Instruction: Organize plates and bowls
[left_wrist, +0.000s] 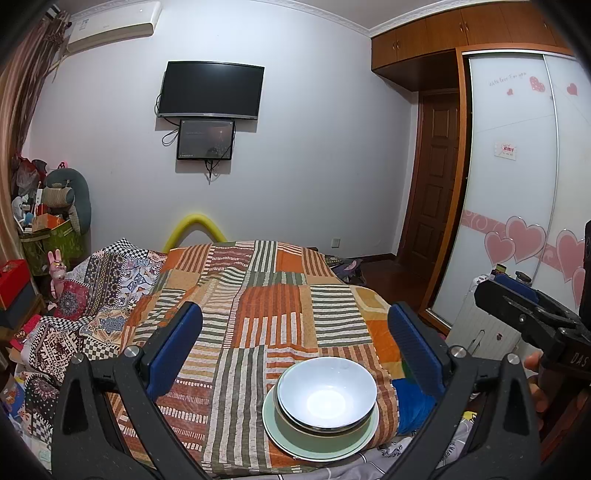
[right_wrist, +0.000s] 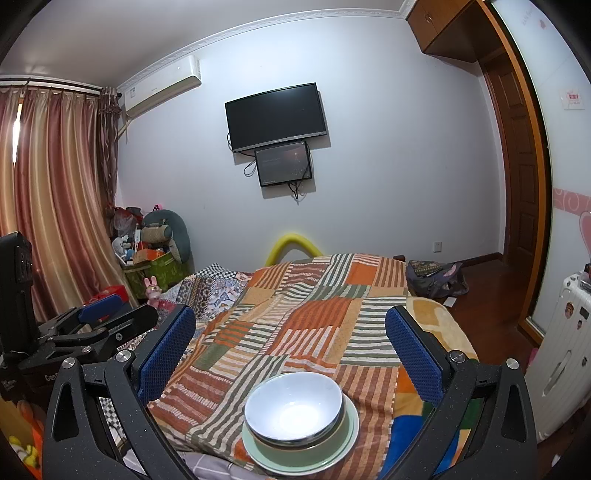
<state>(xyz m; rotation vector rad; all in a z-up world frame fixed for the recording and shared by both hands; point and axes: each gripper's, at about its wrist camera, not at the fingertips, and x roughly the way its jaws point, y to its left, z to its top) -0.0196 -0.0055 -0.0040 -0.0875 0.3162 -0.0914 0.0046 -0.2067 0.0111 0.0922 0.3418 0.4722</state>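
Observation:
A white bowl (left_wrist: 327, 393) sits nested in a darker bowl on a pale green plate (left_wrist: 291, 439), near the front edge of a striped patchwork blanket. The same stack shows in the right wrist view: bowl (right_wrist: 293, 404) on plate (right_wrist: 295, 459). My left gripper (left_wrist: 295, 350) is open and empty, held above and behind the stack. My right gripper (right_wrist: 290, 352) is open and empty, also above the stack. The right gripper shows at the right edge of the left wrist view (left_wrist: 532, 314); the left one shows at the left of the right wrist view (right_wrist: 92, 325).
The blanket (left_wrist: 258, 295) covers a bed. A patterned quilt (left_wrist: 92, 295) lies on the left. A white suitcase (right_wrist: 565, 350) and wardrobe (left_wrist: 517, 184) stand on the right, a bag (right_wrist: 436, 280) on the floor, boxes and toys (right_wrist: 155, 258) by the curtain.

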